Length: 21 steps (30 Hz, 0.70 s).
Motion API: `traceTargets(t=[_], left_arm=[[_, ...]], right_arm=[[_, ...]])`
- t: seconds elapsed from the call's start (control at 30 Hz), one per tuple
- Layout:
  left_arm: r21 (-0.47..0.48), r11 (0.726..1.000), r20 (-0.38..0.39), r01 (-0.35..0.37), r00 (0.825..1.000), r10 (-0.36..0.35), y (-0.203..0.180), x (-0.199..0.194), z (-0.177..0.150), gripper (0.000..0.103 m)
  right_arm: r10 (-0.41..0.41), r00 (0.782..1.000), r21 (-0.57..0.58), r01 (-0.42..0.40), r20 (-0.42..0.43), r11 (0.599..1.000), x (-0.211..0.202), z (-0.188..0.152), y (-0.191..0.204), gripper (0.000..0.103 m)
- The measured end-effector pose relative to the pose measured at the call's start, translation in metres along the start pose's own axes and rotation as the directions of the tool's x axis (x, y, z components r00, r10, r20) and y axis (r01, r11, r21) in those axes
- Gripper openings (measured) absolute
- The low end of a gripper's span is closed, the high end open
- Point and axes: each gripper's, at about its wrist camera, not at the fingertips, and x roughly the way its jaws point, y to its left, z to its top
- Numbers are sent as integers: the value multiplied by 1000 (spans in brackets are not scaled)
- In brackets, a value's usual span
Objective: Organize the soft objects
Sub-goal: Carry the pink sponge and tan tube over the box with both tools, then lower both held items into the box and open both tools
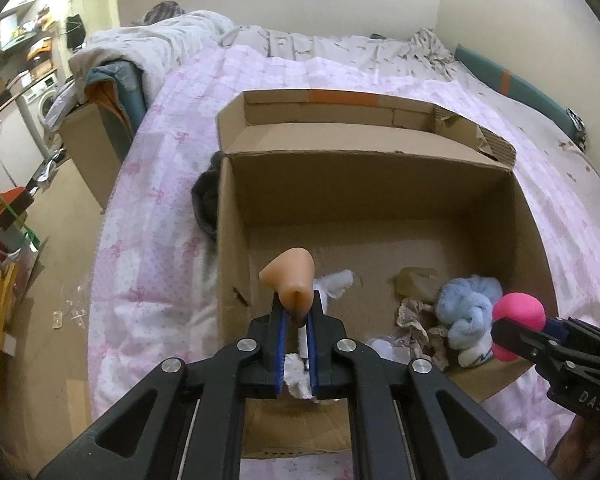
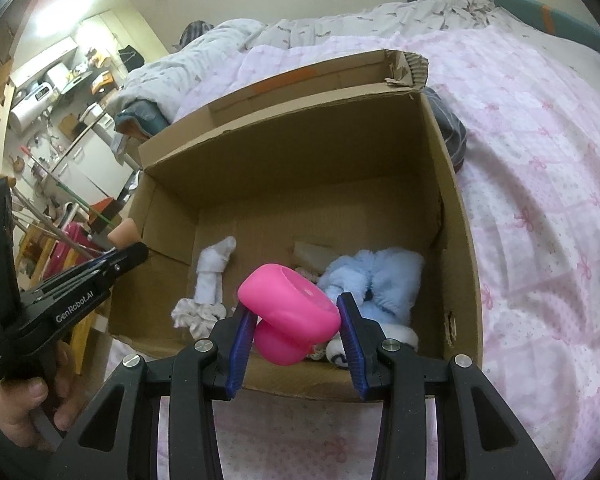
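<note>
Home bedroom, pink quilted bed [image 1: 380, 76], rumpled duvet [image 1: 148, 44] (kitchen washing machine [image 1: 46, 100] beyond)

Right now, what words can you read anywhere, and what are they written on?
"GenRobot.AI": white letters on the side of the left gripper, seen from the right wrist.
"DAS": pale raised letters on the body of the right gripper, seen from the left wrist; more letters may be cut off.
Small white print near the hand, on the left gripper's handle: too small to read.
The box: no print that I can see.
</note>
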Motion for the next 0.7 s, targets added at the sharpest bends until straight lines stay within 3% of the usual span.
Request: traceTargets(t=[0.13, 0.3, 0.7], left_arm=[[26, 1000, -12, 13, 1000, -12, -7, 3, -2, 7], [-20, 1000, -44, 23, 999, -24, 0, 12, -5, 7], [-10, 1000, -47, 14, 999, -14, -2, 14, -8, 11]], right_arm=[[-8, 1000, 16, 8, -13, 1000, 2, 0, -4, 43], [-13, 1000, 38, 14, -27, 999, 6, 1, -8, 43], [-17, 999, 39, 18, -33, 999, 5, -2, -8, 43]])
